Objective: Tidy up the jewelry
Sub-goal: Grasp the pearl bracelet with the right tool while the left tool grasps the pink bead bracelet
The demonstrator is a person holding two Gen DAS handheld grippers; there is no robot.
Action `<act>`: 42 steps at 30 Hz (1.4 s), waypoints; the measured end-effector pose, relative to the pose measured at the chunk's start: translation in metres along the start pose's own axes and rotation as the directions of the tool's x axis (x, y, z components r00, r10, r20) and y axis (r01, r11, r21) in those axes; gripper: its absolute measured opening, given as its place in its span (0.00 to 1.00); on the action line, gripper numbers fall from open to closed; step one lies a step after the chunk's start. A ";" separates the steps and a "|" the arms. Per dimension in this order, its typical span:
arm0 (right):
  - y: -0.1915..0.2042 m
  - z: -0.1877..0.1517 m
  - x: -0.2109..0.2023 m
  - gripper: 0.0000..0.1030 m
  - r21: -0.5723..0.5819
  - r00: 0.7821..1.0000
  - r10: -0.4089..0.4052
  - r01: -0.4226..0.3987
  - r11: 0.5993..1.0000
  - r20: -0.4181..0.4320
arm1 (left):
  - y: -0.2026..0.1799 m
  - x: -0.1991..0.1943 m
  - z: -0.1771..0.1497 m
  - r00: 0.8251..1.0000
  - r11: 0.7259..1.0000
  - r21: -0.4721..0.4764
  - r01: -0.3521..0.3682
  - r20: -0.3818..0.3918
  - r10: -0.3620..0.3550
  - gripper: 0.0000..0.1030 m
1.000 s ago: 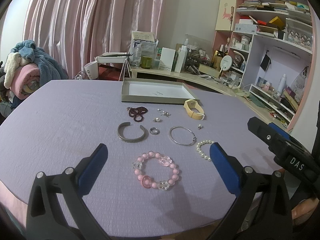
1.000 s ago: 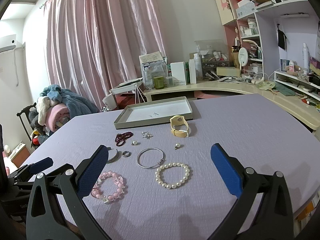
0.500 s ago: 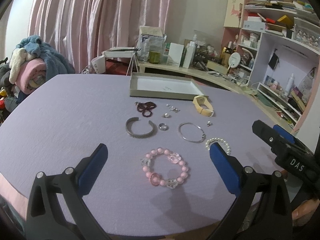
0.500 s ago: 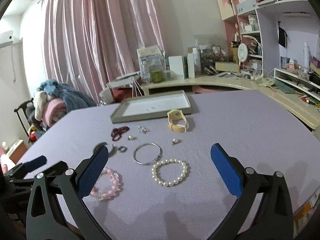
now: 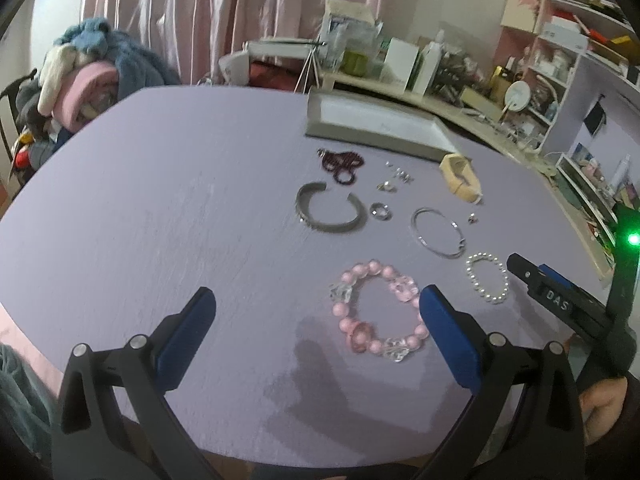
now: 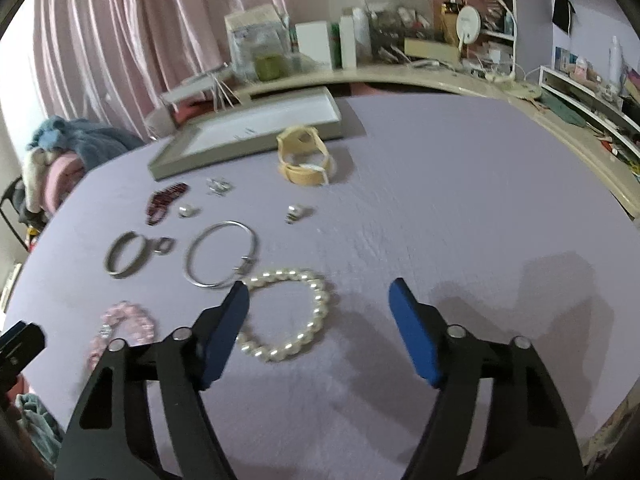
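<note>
Pink curtains (image 5: 224,20) hang behind the lilac table (image 5: 160,200). A heap of blue and pink bedding (image 5: 88,68) sits at its left. A cluttered cream counter (image 6: 400,76) carries a white box (image 6: 316,46), bottles and a round mirror (image 6: 469,24); crowded shelves (image 5: 568,40) stand at the right.

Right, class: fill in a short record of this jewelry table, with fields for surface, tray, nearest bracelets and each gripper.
surface: purple table
tray: grey tray, far side, almost empty
near left gripper: pink bead bracelet, not held
near right gripper: pearl bracelet, not held
left gripper jaws: open
right gripper jaws: open, have just been closing, pearl bracelet partly between them
also on table: watch, thin bangle, cuff
</note>
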State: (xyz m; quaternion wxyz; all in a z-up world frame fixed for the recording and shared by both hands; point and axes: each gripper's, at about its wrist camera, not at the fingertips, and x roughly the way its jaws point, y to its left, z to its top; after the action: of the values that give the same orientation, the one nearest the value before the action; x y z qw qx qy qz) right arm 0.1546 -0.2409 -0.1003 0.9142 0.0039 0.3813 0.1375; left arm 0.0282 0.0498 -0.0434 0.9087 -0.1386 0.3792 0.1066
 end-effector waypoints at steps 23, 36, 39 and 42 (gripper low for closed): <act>0.004 0.018 0.005 0.09 -0.061 0.996 0.063 -0.067 0.996 -0.067 | -0.022 0.061 0.019 0.988 0.991 0.131 0.033 -0.153 -0.013 0.72; 0.009 0.026 0.005 0.10 -0.037 0.990 0.118 -0.122 0.992 -0.082 | -0.035 0.075 0.016 0.980 0.973 0.226 0.045 -0.199 0.001 0.13; 0.011 0.031 -0.001 0.09 -0.037 0.988 0.139 -0.142 0.989 -0.071 | -0.034 0.071 0.017 0.975 0.973 0.210 0.100 -0.216 -0.054 0.13; 0.015 0.040 -0.011 0.09 -0.049 0.985 0.165 -0.167 0.985 -0.043 | -0.037 0.054 0.024 0.975 0.962 0.214 0.168 -0.182 -0.130 0.13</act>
State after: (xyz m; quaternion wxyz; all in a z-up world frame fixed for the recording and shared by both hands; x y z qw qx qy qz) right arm 0.1709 -0.2254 -0.0624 0.8917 0.0088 0.3937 0.2233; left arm 0.0922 0.0278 -0.0594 0.8891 -0.0700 0.4520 -0.0186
